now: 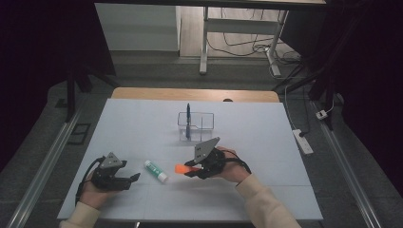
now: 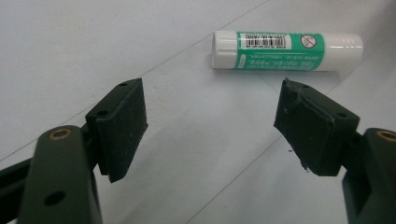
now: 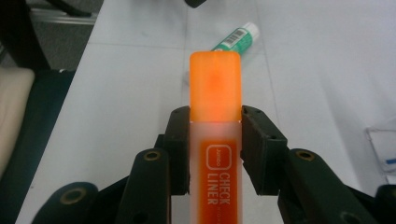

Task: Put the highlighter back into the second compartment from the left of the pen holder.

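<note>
marker (image 3: 215, 140): orange cap, frosted body, "CHECK LINER" print | right gripper (image 3: 215, 144): fingers clamped on it | left gripper (image 2: 210, 135): fingers apart, glue stick (image 2: 287, 50) at 12 o'clock

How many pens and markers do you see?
2. A blue pen stands upright in the clear box at the middle of the table. An orange marker is held in the right tongs, near the glue stick. Nothing else seems hidden.

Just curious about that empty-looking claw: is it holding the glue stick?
No, the left gripper has its jaws wide apart, and the glue stick lies beyond them on the table.
</note>
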A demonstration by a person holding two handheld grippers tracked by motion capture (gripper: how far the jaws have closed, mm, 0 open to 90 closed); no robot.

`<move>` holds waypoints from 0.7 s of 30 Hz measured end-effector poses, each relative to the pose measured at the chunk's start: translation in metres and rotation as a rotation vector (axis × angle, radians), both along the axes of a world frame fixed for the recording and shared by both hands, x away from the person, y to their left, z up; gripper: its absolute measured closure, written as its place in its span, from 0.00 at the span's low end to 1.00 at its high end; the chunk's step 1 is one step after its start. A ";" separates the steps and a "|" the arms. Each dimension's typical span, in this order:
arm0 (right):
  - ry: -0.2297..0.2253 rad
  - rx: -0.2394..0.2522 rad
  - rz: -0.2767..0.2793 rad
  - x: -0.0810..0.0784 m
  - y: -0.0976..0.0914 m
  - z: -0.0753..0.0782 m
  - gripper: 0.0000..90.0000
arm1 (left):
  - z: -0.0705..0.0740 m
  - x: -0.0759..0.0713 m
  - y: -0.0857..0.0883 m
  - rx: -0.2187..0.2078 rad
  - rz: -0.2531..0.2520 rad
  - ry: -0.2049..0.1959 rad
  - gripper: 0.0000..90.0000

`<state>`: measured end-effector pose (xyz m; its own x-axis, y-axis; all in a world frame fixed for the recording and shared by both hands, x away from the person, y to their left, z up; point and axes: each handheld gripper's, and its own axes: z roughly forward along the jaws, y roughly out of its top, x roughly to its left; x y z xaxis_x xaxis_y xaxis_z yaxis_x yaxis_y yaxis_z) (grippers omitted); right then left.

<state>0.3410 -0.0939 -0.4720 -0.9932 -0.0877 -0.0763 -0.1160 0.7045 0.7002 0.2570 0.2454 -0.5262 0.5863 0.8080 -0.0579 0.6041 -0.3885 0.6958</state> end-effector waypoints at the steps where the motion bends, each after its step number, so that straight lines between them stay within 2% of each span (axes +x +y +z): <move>1: -0.002 0.005 -0.009 0.000 -0.001 0.001 0.71 | 0.000 0.000 0.000 -0.003 0.002 0.001 0.28; 6: -0.005 0.044 -0.061 0.002 -0.007 0.006 0.71 | 0.000 0.000 0.000 -0.003 0.000 0.000 0.28; 10: 0.001 0.095 -0.109 0.004 -0.012 0.011 0.71 | 0.000 0.000 0.000 -0.002 0.000 0.000 0.28; 18: -0.003 0.142 -0.197 0.009 -0.021 0.018 0.71 | 0.001 0.000 0.000 -0.001 -0.002 -0.001 0.28; 21: -0.005 0.154 -0.209 0.010 -0.022 0.019 0.71 | 0.001 -0.001 0.000 -0.001 -0.002 -0.002 0.28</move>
